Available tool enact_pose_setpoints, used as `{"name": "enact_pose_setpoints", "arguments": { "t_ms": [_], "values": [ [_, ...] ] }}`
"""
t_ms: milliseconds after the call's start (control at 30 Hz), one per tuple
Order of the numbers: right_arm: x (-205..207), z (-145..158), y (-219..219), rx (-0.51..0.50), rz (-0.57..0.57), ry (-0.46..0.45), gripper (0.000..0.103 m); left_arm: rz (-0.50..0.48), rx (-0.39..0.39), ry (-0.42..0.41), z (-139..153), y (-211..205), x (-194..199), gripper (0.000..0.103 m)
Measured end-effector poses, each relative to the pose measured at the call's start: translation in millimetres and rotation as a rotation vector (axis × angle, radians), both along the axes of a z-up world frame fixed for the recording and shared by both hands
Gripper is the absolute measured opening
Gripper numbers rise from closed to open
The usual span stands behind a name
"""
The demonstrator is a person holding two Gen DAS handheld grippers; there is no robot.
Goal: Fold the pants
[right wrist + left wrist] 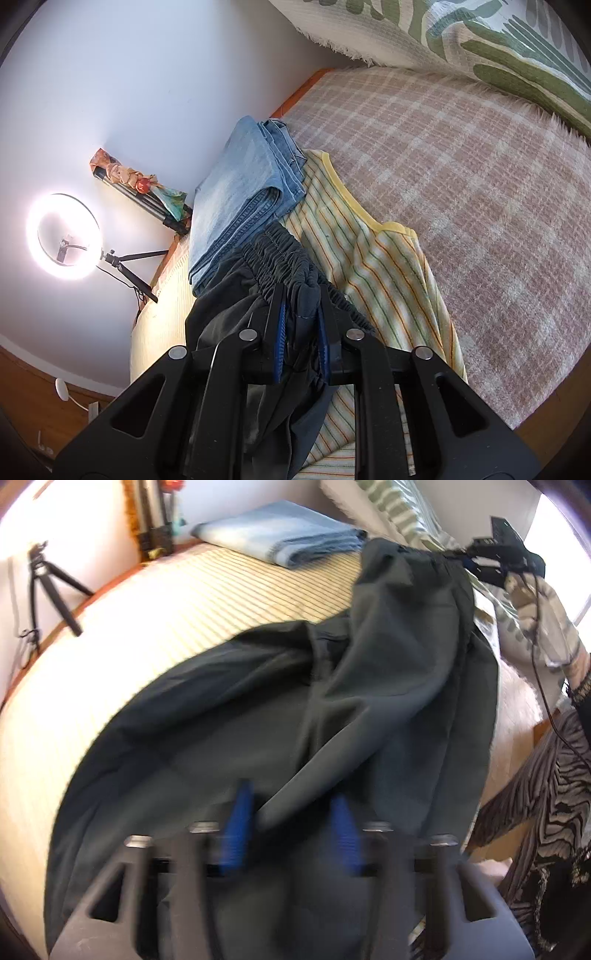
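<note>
Pants (pixel 258 709): dark, spread over the bed, waistband lifted.
Right gripper (pixel 301 328): clamped on the waistband (pixel 284 254).
Left gripper (pixel 291 812): fingers apart, blurred; contact unclear.
Right view only: ring light (pixel 62 236).

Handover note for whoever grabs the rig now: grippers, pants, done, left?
Right hand-held gripper: shut on the elastic waistband of the dark pants.
Left hand-held gripper: blue pads apart, a pant fold between them; the blurred picture leaves the grip uncertain.
Pants: partly lifted, draped over the bed mat, not folded.
Folded jeans lie beside the waistband.
Left: lay flat, fold.
</note>
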State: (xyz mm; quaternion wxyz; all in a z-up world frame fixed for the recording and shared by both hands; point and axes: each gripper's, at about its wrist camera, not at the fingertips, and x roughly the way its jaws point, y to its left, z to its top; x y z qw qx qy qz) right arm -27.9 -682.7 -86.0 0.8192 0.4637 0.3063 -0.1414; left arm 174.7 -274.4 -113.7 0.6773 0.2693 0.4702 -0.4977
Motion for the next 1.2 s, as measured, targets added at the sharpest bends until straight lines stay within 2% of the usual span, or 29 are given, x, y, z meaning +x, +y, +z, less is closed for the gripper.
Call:
{"name": "enact_pose_setpoints", "arguments": {
  "t_ms": [33,100,200,300,367,433,533,600,633,700,767,833,933,1033,1067,1200],
  "values": [
    [0.2,0.5,-1.2,0.000,0.001,-0.002,0.016,-0.010,-0.006,-0.005,1.1,-0.5,-4.2,0.003],
    [-0.6,1.2,-2.7,0.005,-0.001,-0.011,0.016,-0.017,-0.023,-0.029,7.4,2.3,-12.8,0.003],
    [-5.3,3.4,-5.3,0.031,-0.008,-0.041,0.016,-0.023,-0.088,-0.003,26.8,16.1,-32.2,0.003],
    [-11.2,8.6,-5.1,0.035,-0.007,-0.064,0.016,-0.065,-0.108,0.011,36.6,25.0,-57.0,0.002],
    [-12.9,10.3,-3.4,0.025,-0.003,-0.060,0.016,-0.094,-0.101,0.043,34.0,27.8,-71.1,0.002],
    [-13.5,9.6,-0.4,0.011,0.003,-0.042,0.016,-0.129,-0.084,0.041,27.2,28.1,-82.1,0.002],
    [-13.7,6.8,3.4,-0.009,0.010,-0.013,0.016,-0.122,-0.074,0.058,16.8,28.3,-83.3,0.002],
    [-14.8,4.8,4.5,-0.010,0.009,-0.005,0.016,-0.095,-0.067,0.116,15.7,30.8,-75.8,0.006],
    [-15.3,4.3,4.2,-0.009,0.007,-0.003,0.016,-0.093,-0.063,0.116,16.7,31.8,-71.6,0.012],
    [-15.9,3.9,3.6,-0.012,0.006,0.000,0.016,-0.069,-0.080,0.146,25.4,35.3,-63.1,0.018],
    [-15.5,3.7,3.4,-0.012,0.006,0.000,0.016,-0.034,-0.120,0.168,42.3,38.8,-52.2,0.034],
    [-15.7,3.7,3.5,-0.015,0.006,0.001,0.016,0.006,-0.174,0.170,61.1,41.2,-37.9,0.044],
    [-13.8,4.2,4.1,-0.017,0.009,0.000,0.016,0.060,-0.222,0.160,78.7,30.3,-12.0,0.044],
    [-11.2,5.5,5.9,-0.015,0.012,-0.003,0.016,0.096,-0.205,0.169,70.3,1.0,6.8,0.047],
    [-11.4,6.3,6.5,-0.018,0.013,-0.005,0.016,0.107,-0.184,0.170,63.1,-10.7,11.7,0.053],
    [-10.8,9.2,10.2,-0.028,0.021,-0.007,0.016,0.166,-0.113,0.263,28.0,-46.1,27.5,0.054]
  ]
}}
